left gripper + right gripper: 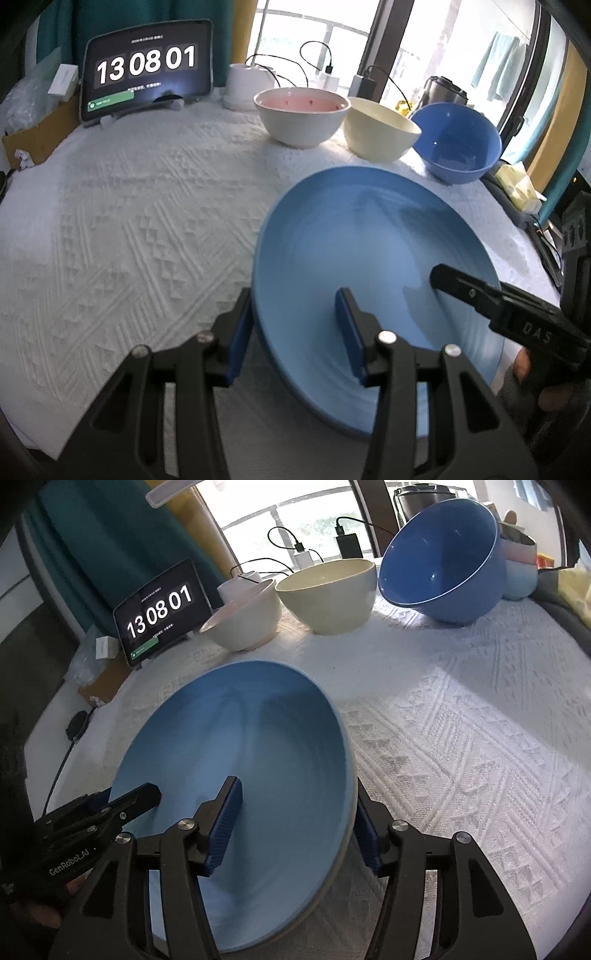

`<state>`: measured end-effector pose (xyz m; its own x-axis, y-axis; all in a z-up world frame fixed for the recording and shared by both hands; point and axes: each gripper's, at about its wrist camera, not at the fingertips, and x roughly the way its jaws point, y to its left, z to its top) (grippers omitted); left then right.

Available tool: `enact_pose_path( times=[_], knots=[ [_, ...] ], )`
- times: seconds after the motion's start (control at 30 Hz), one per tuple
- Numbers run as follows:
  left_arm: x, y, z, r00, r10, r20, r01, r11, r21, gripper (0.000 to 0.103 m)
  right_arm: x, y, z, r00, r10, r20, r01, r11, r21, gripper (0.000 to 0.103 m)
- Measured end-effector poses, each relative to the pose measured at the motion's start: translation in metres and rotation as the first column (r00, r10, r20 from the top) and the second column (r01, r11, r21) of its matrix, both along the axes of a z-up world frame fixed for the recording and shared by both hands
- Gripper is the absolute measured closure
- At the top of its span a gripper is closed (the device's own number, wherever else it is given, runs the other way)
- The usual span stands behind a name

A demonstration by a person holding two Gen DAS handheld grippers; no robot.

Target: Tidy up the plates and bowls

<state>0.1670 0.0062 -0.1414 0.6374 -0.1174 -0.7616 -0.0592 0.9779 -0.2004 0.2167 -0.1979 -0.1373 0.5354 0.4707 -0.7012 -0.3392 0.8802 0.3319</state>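
The blue plate (354, 236) lies on the white cloth (129, 221) before three bowls (380, 129), its rim between both grippers' spread, non-pressing pads, left (291, 332) and right (299, 827); stiff, glossy, probably breakable, best pinched at opposite rims.

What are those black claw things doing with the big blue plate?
A person holds a claw in each hand. The left gripper and the right gripper each have the blue plate's rim between their fingers, on opposite sides. The right one looks loose, not squeezing. The plate sits tilted over the white cloth. Behind it wait a pink-lined bowl, a cream bowl and a blue bowl.
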Motion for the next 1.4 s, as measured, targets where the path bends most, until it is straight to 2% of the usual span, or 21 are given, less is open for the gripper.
enact_pose_path(
  times=[0.4,0.63,1.13,1.4],
  knots=[
    [-0.004,-0.013,0.005,1.0,-0.023,-0.004,0.023,1.0,-0.013,0.057,0.001,-0.008,0.009,0.999,-0.03,0.016,0.03,0.999,-0.023,0.043],
    [-0.001,-0.004,0.013,1.0,-0.006,0.019,0.006,1.0,-0.03,0.057,0.004,-0.003,0.019,0.999,-0.033,0.03,0.034,0.999,-0.026,0.043],
    [0.001,0.044,0.025,0.996,0.061,0.061,-0.058,0.997,-0.054,0.057,0.019,0.045,0.038,0.998,0.023,0.064,-0.02,0.998,-0.055,0.043],
    [0.0,0.078,0.022,0.991,0.117,0.059,-0.113,0.992,-0.061,0.057,0.024,0.081,0.037,0.996,0.073,0.056,-0.07,0.995,-0.066,0.043]
  ],
)
